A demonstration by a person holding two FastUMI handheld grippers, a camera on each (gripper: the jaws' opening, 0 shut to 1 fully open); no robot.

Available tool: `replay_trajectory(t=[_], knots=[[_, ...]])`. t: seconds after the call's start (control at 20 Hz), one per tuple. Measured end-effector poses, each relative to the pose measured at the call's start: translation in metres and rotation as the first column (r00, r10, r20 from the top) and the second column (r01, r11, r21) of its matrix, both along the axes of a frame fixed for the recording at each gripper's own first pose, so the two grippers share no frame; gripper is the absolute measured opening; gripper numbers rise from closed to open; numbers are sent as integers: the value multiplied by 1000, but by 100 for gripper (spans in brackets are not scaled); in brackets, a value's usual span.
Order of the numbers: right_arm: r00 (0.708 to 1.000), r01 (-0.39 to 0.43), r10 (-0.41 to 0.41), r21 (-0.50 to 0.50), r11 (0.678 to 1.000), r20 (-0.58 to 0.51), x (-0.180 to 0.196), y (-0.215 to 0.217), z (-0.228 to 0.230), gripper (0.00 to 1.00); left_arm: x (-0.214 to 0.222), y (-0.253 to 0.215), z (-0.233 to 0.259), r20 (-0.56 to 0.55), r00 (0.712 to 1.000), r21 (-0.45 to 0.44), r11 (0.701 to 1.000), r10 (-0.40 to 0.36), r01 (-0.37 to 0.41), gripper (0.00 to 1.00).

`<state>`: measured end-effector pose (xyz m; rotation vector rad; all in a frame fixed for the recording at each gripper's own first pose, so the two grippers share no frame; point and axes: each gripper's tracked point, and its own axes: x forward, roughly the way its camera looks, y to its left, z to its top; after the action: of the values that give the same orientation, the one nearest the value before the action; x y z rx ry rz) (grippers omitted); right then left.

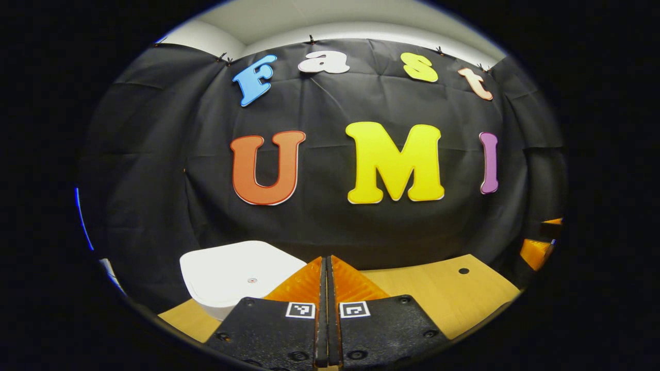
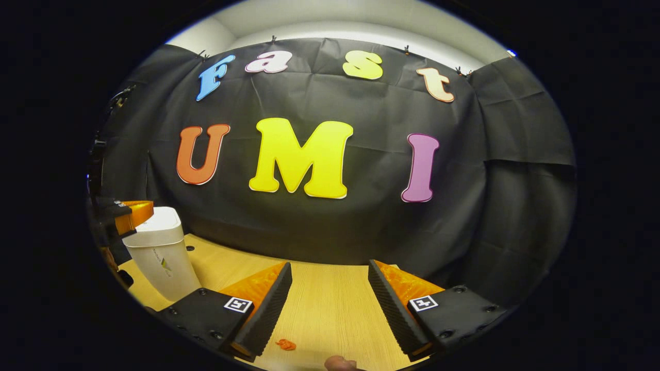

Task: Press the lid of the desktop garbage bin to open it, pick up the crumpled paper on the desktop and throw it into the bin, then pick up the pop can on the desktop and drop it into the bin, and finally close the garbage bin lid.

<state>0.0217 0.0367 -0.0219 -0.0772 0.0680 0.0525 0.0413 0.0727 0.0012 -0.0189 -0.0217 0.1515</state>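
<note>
The white desktop bin (image 2: 160,252) stands at the left of the wooden table (image 2: 330,309) in the right gripper view, its lid down. In the left gripper view that flat white lid (image 1: 237,273) lies just ahead and to the left of my left gripper (image 1: 327,264), whose fingers are pressed together with nothing between them. From the right gripper view, the left gripper (image 2: 135,211) hovers over the bin's top at its left side. My right gripper (image 2: 330,293) stands open low above bare table, nothing between its fingers.
A small orange scrap (image 2: 285,344) lies on the table in front of the right gripper, and a fingertip (image 2: 340,364) shows at the bottom edge. The black cloth wall closes off the table's far side. The right gripper (image 1: 536,250) shows at the far right of the left gripper view.
</note>
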Motion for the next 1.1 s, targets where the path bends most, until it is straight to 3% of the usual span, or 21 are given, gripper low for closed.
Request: replay_trajectory(t=[0.4, 0.9, 1.1], knots=[[999, -21, 20, -28, 999, -33, -1, 40, -11, 94, 23, 69, -29, -115, 987, -56, 992, 109, -116, 3], [996, -73, 73, 3, 997, -59, 0, 60, -18, 94, 22, 83, -70, -272, 953, -68, 985, 134, -157, 3], [992, -108, 109, 17, 994, -69, 0, 52, -21, 94, 22, 82, -69, -285, 948, -137, 972, 144, -190, 4]])
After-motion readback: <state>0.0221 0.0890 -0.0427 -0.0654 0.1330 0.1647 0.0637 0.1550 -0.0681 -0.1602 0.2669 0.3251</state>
